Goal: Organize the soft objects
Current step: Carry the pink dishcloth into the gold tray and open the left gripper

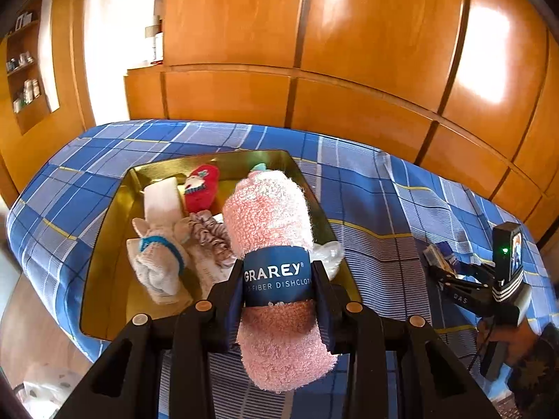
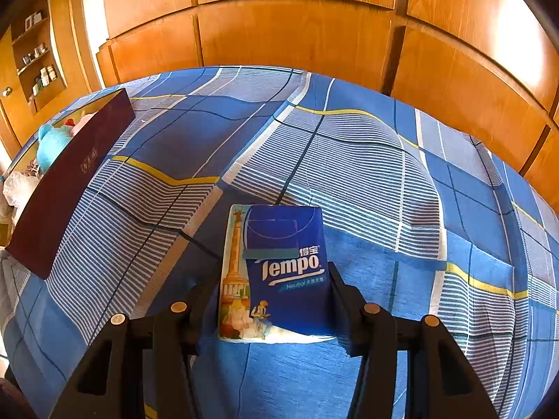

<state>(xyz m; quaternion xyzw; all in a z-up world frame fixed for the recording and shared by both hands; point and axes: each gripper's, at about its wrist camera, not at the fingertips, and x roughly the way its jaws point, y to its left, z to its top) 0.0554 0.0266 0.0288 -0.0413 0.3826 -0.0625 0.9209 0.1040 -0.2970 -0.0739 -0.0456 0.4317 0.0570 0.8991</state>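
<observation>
Left gripper: clamped on a rolled pink dishcloth at its blue paper band, pads pressing both sides. Roll held upright-tilted over the near right part of the gold-lined box, top end toward the far wall of the box.

Inside the box: a white folded cloth, a red plush item, a beige towel with a teal band, a pink-white scrunchie, a clear plastic bag just beside the roll.

Right gripper: clamped on a blue tissue pack, fingers against both long sides. Pack positioned over the blue plaid bedspread, well apart from the box, seen there by its maroon outer wall at left. Contact between pack and bedspread: cannot tell.

Background: wooden wardrobe panels.
</observation>
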